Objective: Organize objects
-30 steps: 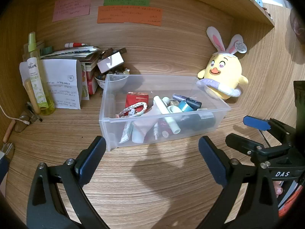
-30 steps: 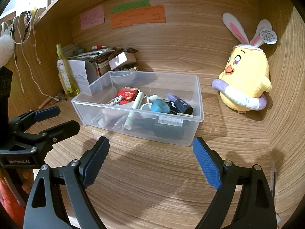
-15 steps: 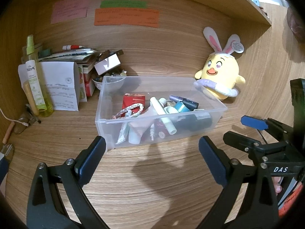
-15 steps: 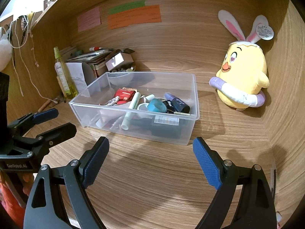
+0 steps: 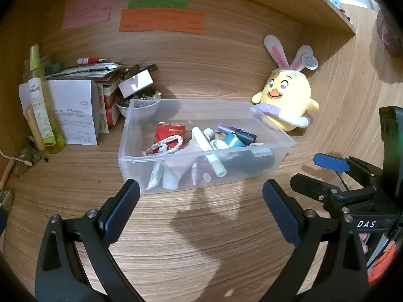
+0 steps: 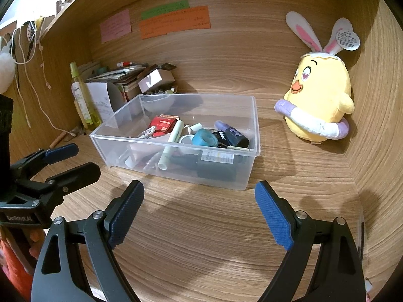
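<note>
Both claws spread wide and empty, left claw and right claw over bare wooden bench, near clear plastic bin of cosmetics

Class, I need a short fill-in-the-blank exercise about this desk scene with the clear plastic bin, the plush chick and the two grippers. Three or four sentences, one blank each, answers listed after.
1. The plush chick wears pink and white ____ ears.
2. The clear plastic bin stands on the ____ desk.
3. Both the left gripper and the right gripper are ____ and hold nothing.
4. The widest sticky note on the back wall is ____.

Answers: bunny; wooden; open; orange
</note>
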Demonstrator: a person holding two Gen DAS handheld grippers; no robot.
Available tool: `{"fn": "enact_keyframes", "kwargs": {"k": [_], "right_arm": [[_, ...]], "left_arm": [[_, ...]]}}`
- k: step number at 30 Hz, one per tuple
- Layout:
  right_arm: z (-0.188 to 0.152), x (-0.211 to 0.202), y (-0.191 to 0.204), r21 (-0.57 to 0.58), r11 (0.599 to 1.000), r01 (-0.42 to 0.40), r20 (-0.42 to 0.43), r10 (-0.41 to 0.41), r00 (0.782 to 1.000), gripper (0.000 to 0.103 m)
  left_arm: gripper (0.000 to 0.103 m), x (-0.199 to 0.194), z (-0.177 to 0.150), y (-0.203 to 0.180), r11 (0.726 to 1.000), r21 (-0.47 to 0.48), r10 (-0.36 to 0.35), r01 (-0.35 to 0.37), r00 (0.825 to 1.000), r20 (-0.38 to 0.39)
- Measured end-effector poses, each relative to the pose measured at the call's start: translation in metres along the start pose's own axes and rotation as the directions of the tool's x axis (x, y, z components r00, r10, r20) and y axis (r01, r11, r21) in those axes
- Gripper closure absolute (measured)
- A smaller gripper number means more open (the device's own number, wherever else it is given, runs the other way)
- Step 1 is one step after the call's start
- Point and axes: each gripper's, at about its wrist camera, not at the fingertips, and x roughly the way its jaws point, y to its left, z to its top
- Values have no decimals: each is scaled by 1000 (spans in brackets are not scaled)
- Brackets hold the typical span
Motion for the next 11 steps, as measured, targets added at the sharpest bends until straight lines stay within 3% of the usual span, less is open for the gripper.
{"fn": "enact_keyframes", "kwargs": {"k": [11], "right_arm": [[-1,6,-2,4,1000,-7,-17,7,1000,14]], "left_arm": [[4,2,-1,0,1000,4,0,0,1000,-3]]}}
